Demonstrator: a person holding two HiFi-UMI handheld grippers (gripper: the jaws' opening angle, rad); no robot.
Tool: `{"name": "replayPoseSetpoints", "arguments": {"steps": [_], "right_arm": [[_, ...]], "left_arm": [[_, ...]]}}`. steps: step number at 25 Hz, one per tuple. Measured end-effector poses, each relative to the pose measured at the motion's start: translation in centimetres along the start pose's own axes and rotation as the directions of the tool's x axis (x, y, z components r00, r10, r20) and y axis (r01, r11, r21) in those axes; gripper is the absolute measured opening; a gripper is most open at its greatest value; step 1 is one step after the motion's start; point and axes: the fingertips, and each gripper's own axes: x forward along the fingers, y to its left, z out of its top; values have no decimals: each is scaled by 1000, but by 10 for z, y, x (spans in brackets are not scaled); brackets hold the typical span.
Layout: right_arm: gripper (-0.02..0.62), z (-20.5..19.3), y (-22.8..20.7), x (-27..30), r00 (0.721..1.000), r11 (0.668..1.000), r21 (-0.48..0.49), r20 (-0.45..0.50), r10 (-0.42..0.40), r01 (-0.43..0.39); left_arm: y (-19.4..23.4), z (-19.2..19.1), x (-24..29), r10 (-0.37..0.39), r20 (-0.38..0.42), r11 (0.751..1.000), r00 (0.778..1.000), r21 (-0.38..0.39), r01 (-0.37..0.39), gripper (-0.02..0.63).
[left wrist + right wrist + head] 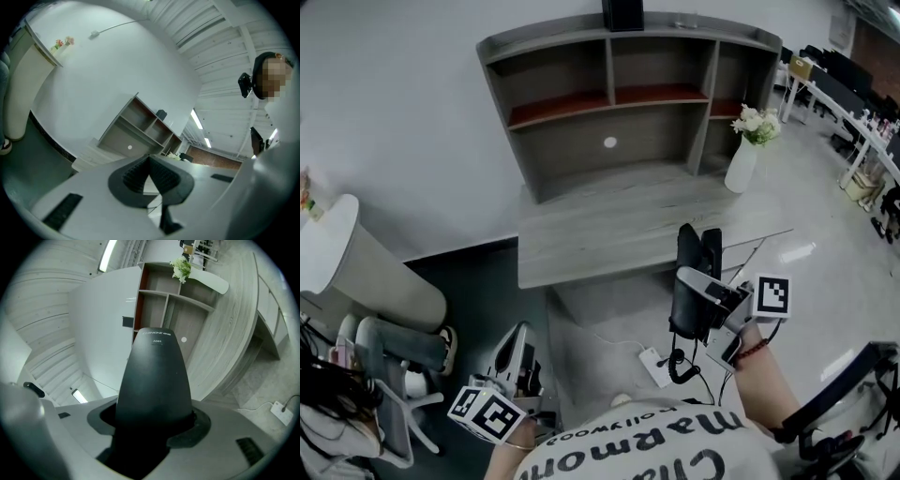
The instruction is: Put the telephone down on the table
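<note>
Telephone [694, 267] is off the table [609, 234], held in the air just in front of the table's near edge, toward its right end. The right gripper [701, 292] clasps it, jaws spread wide around the dark body, whose rounded end sticks out past the pads toward the table. The left gripper [517, 345] hangs in front of the table's left end, jaws pressed together on nothing. The shell looks hard, smooth and rigid, so probably slippery in a loose grip, and not heavy. A coiled cord [679, 362] dangles beneath and may tug. A hold across the thick middle seems safest.
</note>
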Motion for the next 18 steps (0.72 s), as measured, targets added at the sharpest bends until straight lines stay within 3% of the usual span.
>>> {"name": "replayPoseSetpoints", "arguments": {"steps": [7,18], "right_arm": [[284,-7,-2,30,999,1000,-1,-24,-30,30],[284,7,-6,60,996,997,-11,-40,-74,74]], "left_arm": [[23,13,-10,18,21,1000,1000,-14,-17,9],[53,20,-45,116,70,992,991,-63,-112,8]]}}
